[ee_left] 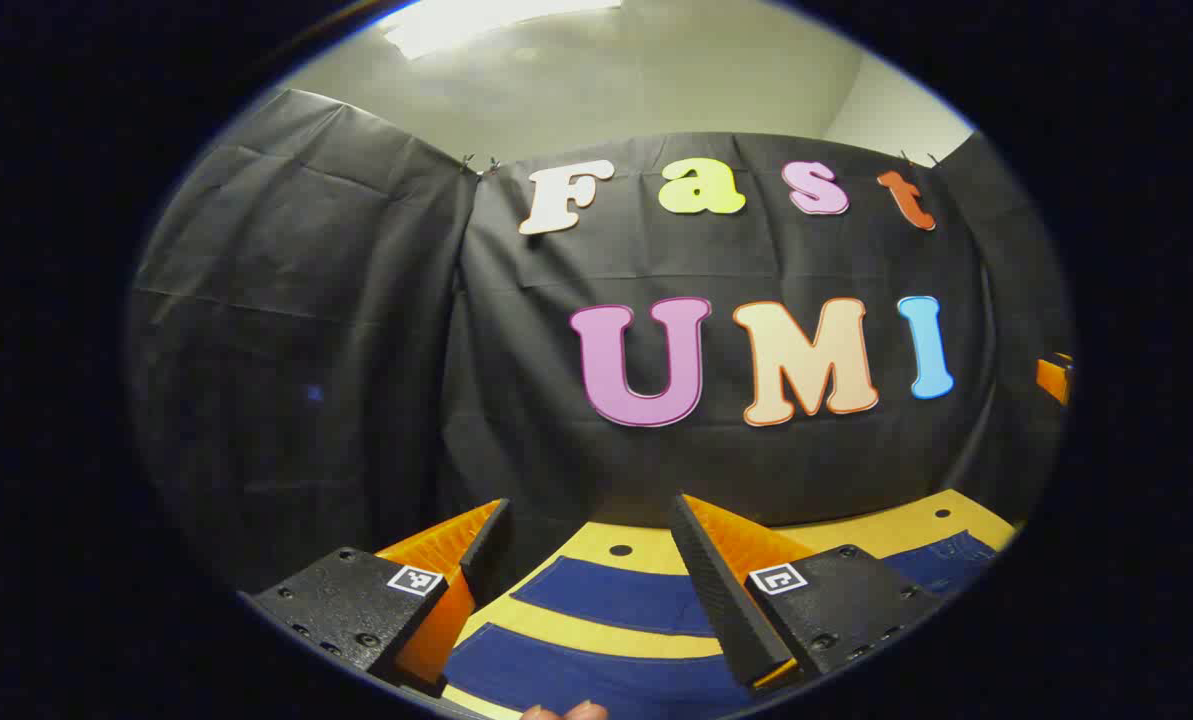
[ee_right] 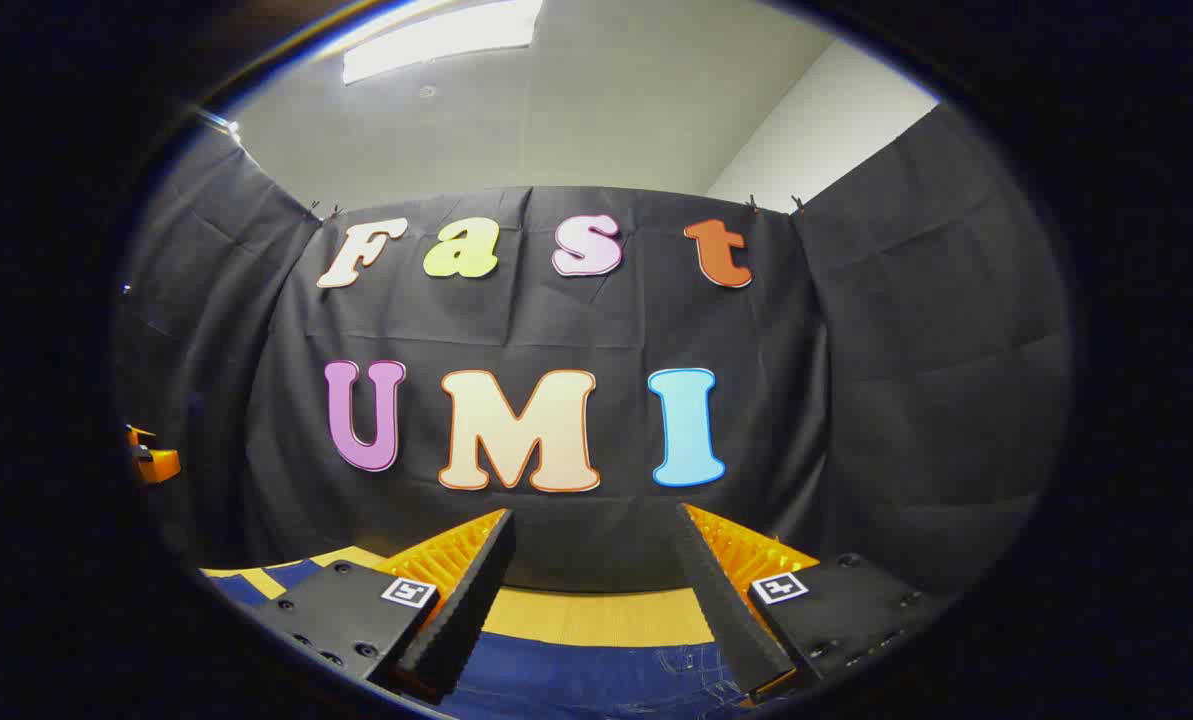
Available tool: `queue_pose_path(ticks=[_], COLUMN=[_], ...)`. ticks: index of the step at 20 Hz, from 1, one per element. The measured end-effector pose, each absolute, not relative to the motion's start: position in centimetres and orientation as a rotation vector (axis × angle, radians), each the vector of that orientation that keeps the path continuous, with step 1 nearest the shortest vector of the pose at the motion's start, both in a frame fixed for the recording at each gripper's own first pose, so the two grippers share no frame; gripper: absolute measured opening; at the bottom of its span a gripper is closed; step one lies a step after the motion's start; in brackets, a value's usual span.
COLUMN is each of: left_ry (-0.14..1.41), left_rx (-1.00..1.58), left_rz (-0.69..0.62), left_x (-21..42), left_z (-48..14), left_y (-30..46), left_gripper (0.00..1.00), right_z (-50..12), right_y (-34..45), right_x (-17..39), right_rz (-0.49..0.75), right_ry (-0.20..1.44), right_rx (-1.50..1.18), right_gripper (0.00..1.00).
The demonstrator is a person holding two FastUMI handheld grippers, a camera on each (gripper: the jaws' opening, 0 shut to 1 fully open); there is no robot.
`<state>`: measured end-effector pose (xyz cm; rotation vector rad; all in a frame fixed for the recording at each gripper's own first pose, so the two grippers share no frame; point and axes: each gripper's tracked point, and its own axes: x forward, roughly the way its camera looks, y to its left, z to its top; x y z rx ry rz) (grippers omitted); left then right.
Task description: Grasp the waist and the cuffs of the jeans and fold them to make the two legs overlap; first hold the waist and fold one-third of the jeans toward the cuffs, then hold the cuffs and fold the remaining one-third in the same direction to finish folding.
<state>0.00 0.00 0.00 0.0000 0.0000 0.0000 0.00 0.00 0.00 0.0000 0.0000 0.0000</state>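
Jeans: dark blue jeans (ee_left: 616,600) lie flat on the table below my tools, legs apart w/ a strip of table between them in the left gripper view, so nothing is overlapped yet.
Waist/cuffs: stitched seam detail shows under my right tool (ee_right: 696,660) (pocket or waist, can't tell which); I can't pick out the cuffs.
Left gripper: my left gripper (ee_left: 596,590) hangs above the legs, fingers spread wide, nothing between them. I judge it's held high to line up before dropping onto an edge.
Right gripper: my right gripper (ee_right: 596,600) is also spread, empty, above the denim near the table edge, ready for its own end.
Table: light wood table (ee_right: 596,615) w/ small holes, fabric flat on it, so pinching one layer should be easy.
Hand: fingertips (ee_left: 561,712) of the holding hand peek in at the bottom.
Wall: black cloth wall (ee_left: 356,350) straight ahead; both tools face it level, not yet tipped down.
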Motion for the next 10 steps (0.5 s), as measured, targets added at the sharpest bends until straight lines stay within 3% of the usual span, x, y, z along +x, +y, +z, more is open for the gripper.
queue_pose_path(ticks=[4, 10], left_ry=[0.107, 0.284], left_rx=[0.257, 0.720], left_rz=[-0.030, -0.222], left_x=[-1.5, -2.9], left_z=[-4.6, -13.5], left_y=[2.4, 3.0], left_gripper=[0.95, 0.95], right_z=[-0.9, -1.5], right_y=[0.6, 0.7], right_x=[0.6, 0.5], right_rz=[0.021, 0.010], right_ry=[0.037, 0.055], right_rx=[-0.011, -0.028], right_gripper=[0.98, 0.96])
